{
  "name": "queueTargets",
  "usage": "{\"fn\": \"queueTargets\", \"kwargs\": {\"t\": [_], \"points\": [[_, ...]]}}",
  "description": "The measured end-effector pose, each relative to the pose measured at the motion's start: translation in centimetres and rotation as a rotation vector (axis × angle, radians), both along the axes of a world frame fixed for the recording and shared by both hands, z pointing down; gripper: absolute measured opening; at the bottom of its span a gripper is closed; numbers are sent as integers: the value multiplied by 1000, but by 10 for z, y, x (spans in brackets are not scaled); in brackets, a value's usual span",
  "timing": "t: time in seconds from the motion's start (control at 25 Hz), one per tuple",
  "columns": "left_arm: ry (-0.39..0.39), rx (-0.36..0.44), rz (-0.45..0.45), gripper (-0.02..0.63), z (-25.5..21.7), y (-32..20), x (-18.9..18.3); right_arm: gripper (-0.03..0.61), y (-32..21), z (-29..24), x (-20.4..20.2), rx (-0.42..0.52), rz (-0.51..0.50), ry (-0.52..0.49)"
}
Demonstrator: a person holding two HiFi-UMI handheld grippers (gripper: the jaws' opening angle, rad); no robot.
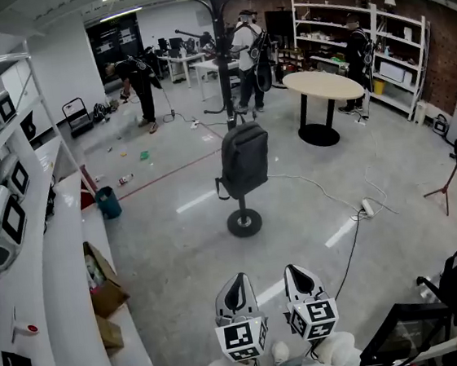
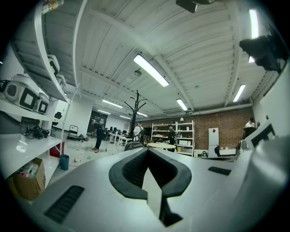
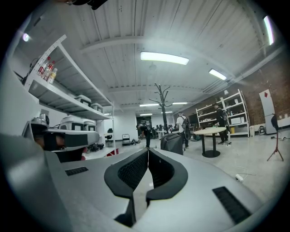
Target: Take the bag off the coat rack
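The dark grey backpack bag (image 1: pixel 244 158) hangs on the tall black coat rack (image 1: pixel 244 222), well apart from both claws. The left claw (image 1: pixel 238 278) and right claw (image 1: pixel 297 268) are pressed together and hold nothing. The step looks like walking up to the rack; next the claws must open for the strap. Only the head view shows the rack's round foot.

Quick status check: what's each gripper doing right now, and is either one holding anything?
Left gripper: closed, holding nothing.
Right gripper: closed, holding nothing.
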State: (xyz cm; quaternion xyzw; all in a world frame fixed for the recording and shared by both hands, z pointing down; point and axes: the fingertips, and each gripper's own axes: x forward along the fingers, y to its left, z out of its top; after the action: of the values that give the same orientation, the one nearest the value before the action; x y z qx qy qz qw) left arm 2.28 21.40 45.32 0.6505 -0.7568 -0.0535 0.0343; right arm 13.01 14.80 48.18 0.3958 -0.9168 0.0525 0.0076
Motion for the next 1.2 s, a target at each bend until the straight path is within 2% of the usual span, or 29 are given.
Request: {"fn": "queueTargets", "kwargs": {"t": [0.8, 1.2], "points": [[-15, -1, 20, 0, -4, -129, 9, 12, -119, 4, -10, -13, -42, 25], [-13, -2, 4, 0, -3, -155, -1, 12, -148, 7, -20, -20, -54, 28]]}}
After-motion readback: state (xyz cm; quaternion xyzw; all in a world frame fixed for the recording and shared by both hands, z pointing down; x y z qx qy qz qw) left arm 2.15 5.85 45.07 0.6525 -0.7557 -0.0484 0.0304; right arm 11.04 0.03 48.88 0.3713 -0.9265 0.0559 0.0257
